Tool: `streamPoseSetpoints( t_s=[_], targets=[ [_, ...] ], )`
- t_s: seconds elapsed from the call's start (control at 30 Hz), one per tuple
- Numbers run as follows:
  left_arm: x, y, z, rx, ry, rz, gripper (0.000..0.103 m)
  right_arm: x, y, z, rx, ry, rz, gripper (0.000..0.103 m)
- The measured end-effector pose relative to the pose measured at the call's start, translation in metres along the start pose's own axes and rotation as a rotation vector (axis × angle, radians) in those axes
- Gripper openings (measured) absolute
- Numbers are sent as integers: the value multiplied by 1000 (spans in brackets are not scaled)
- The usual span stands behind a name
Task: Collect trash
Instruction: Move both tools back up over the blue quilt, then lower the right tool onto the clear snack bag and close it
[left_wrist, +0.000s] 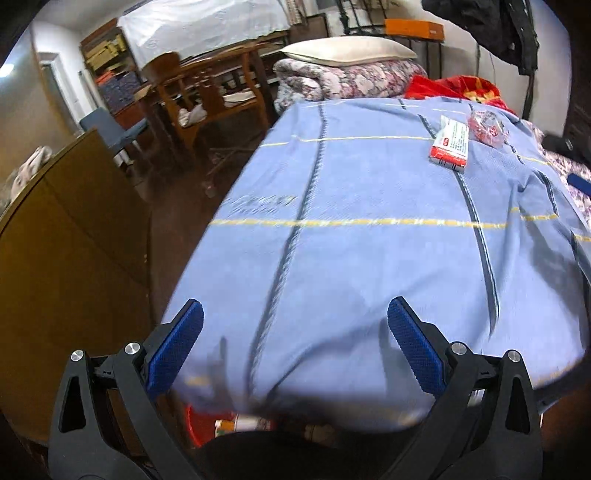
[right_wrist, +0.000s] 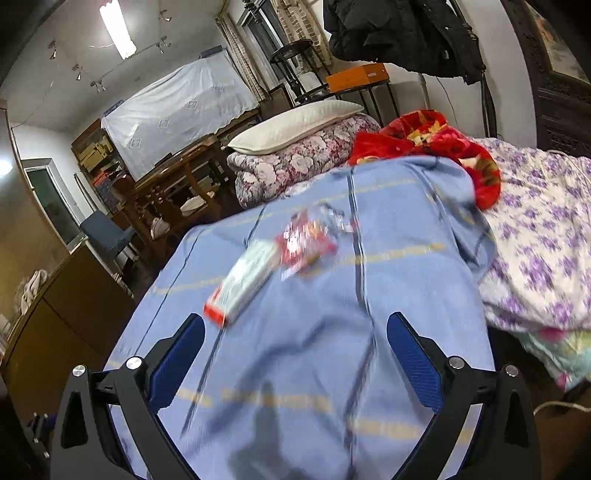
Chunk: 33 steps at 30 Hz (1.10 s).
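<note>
Both tongs empty, jaws spread wide. Left gripper (left_wrist: 295, 354) hovers over the near edge of the light-blue bedsheet w/ dark and yellow stripes (left_wrist: 351, 240); right gripper (right_wrist: 295, 358) sits over the same sheet, further up the bed.

Below the left gripper, under the bed edge: a red plastic bin or tub (left_wrist: 201, 424) w/ a small bottle-like item in it, blurry, can't tell if it's the trash container.

Mid-bed: the trash. Flat white-and-red paper packet (right_wrist: 242, 284) lies on the sheet, just ahead of the right gripper's left finger. Touching or overlapping its far end is a crinkled red-and-clear plastic wrapper (right_wrist: 308, 243). In left wrist view both are well away toward the right.

Beyond: red patterned blanket (right_wrist: 428, 144), folded floral quilt w/ white pillow on top (right_wrist: 295, 125), purple-flowered bedding (right_wrist: 546, 229) at right. Wooden table and chairs (left_wrist: 207, 92) across the room.

Step, prob.: approach, nothing picked yet. Right gripper is the nearer one. Next move prob. calls for pushing fwd and a bit left, lowering jaws around the packet's near end, closing w/o grabbing sheet fabric. Wrapper is thin and likely slippery, so pinch low.
</note>
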<state>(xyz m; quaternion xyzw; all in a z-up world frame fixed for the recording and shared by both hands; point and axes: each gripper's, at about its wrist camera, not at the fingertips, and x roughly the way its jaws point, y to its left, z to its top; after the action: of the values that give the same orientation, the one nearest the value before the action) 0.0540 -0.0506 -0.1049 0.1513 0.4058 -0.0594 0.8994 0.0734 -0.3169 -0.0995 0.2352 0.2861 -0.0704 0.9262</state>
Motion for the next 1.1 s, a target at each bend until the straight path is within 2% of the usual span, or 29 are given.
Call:
streamPoseSetpoints(
  t_s=[0.2, 0.37, 0.57, 0.63, 0.8, 0.9, 0.93, 1.1],
  targets=[
    [35, -28, 34, 56, 5, -41, 96, 59, -11, 39, 70, 28, 12, 97],
    [56, -42, 51, 85, 18, -58, 96, 100, -21, 58, 153, 71, 23, 97],
    [72, -55, 73, 91, 19, -83, 96, 122, -29, 66, 199, 85, 77, 97],
    [79, -57, 80, 80, 23, -97, 96, 121, -31, 65, 211, 71, 105, 91],
    [89, -55, 89, 25, 29, -141, 97, 132, -26, 65, 186, 112, 146, 53],
    [96, -45, 88, -40, 45, -219, 97, 133, -25, 65, 182, 118, 160, 37],
    [97, -40, 89, -61, 46, -246, 97, 133, -24, 66, 177, 118, 164, 37],
    [96, -44, 88, -55, 47, -225, 97, 135, -21, 66, 169, 124, 158, 39]
  ],
)
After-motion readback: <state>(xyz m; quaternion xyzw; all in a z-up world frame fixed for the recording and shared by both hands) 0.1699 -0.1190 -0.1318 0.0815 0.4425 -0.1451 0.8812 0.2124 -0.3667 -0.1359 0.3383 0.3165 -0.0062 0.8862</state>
